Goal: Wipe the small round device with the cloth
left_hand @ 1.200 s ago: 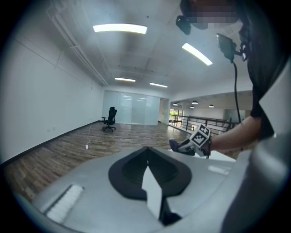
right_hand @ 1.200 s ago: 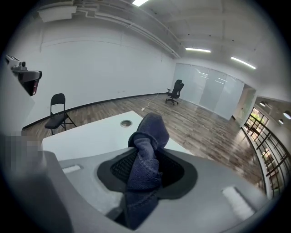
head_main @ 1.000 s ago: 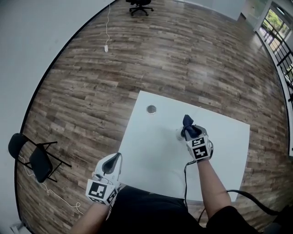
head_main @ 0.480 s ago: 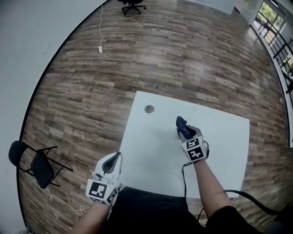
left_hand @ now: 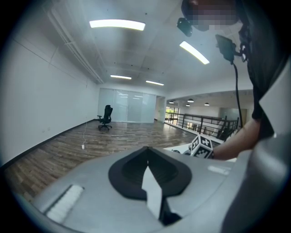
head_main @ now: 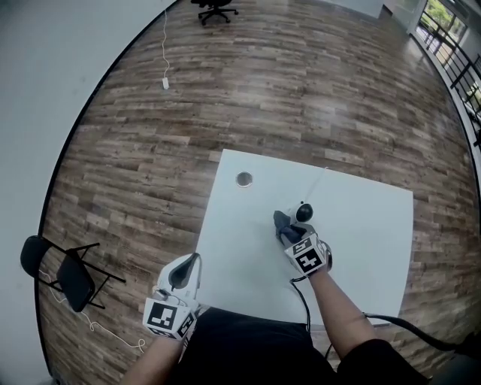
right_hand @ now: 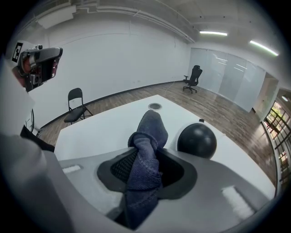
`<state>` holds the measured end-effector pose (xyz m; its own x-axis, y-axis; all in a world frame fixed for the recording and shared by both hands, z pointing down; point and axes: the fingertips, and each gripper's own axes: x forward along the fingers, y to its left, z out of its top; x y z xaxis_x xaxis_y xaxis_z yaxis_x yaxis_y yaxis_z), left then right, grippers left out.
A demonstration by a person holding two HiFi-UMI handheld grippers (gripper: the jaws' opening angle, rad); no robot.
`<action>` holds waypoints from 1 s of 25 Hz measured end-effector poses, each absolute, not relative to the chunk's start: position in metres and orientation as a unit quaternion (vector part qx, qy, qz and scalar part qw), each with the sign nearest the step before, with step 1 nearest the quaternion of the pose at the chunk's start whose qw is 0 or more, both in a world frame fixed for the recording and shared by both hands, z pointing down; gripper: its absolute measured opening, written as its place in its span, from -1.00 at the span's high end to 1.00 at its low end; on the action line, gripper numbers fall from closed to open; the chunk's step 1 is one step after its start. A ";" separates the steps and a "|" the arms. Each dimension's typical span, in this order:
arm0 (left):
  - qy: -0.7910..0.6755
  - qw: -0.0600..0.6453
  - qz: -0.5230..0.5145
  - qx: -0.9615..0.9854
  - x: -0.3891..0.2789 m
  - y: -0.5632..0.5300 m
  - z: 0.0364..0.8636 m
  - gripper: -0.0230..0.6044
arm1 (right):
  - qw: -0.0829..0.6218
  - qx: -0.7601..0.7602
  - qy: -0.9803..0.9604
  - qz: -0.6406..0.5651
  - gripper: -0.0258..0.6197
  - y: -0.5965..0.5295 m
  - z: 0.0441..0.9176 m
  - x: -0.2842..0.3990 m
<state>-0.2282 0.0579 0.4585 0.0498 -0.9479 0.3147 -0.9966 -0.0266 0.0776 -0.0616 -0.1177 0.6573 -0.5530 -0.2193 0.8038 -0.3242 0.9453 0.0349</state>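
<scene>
black folding chair [head_main: 64,272]: far left in the head view, standing on the brown wood-plank floor [head_main: 263,90], well apart from the table.

left gripper [head_main: 194,259]: held off the near-left corner of the table, beside the person's lap. Jaws closed together in the left gripper view, with nothing between them.

white square table [head_main: 361,225]: in the middle of the head view, directly ahead of the person.

round metal grommet [head_main: 244,179]: set into the tabletop near the far-left corner, well apart from the cloth.

dark blue cloth [head_main: 282,220]: bunched and pinched in the right gripper. Folded tip sticking out ahead of the jaws, low over the tabletop and just left of the device. Contact with the device not clear from either view.

right gripper [head_main: 289,234]: over the middle of the table, tilted downward, jaws clamped on the cloth, marker cube on the side toward the person.

small round black device [head_main: 304,212]: on the tabletop near its centre, just right of the cloth's tip. Seen in the right gripper view as a dark ball [right_hand: 197,140] close beside the jaws.

thin white cable [head_main: 319,182]: lying on the table, leading from the device toward the far edge.

black office chair [head_main: 216,7]: far across the floor, at the top of the head view.

dark railing [head_main: 451,64]: along the upper right edge of the head view.
</scene>
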 end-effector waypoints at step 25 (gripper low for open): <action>-0.713 0.138 0.110 0.679 -0.220 0.088 0.456 0.92 | 0.342 0.220 -0.912 0.046 0.54 -0.191 0.612 -0.065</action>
<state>-0.2203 0.0878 0.4557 -0.0397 -0.9375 0.3458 -0.9981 0.0533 0.0299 -0.0650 -0.1907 0.6121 -0.6692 -0.3704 0.6441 -0.4330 0.8989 0.0671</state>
